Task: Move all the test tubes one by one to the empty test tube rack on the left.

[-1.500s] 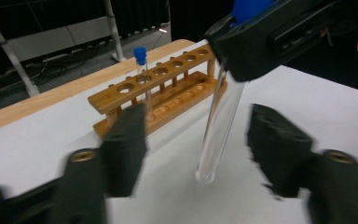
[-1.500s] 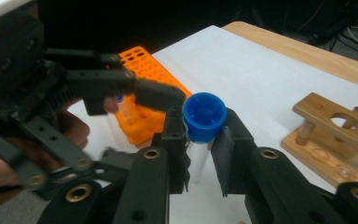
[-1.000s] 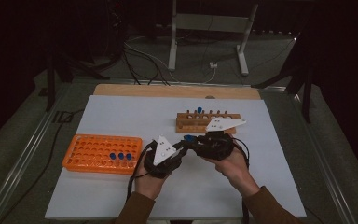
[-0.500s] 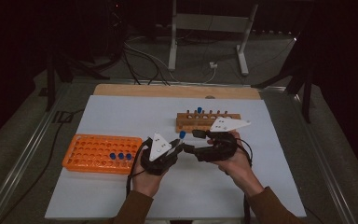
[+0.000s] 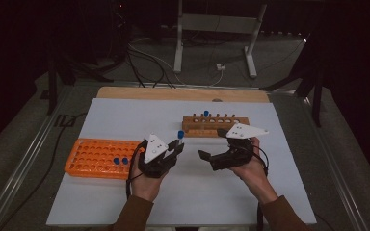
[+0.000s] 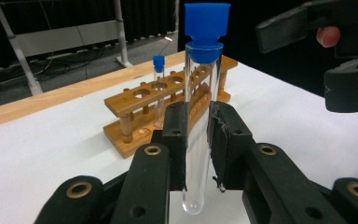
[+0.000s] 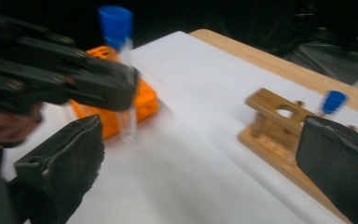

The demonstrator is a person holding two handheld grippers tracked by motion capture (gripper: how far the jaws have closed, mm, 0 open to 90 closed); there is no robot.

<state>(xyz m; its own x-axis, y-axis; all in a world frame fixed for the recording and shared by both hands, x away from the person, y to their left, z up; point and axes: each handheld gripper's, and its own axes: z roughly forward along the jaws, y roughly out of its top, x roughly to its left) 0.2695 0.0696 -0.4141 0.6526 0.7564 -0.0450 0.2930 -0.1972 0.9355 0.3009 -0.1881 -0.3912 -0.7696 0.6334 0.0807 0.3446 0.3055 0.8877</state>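
1. Left gripper (image 6: 198,144) fingers are clamping the blue-capped test tube (image 6: 200,116) upright above the counter (image 5: 125,207).
2. Right gripper (image 5: 211,158) fingers have just been opening, nothing between them.
3. Handover looks done; next is carrying the tube to the orange rack (image 5: 94,156).

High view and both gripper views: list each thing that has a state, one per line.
Left gripper: shut on the test tube.
Test tube: capped, upright, off the table.
Right gripper: open, jaws just opened, nothing between them.
Wooden rack: holds one capped tube.
Orange rack: holds two capped tubes.
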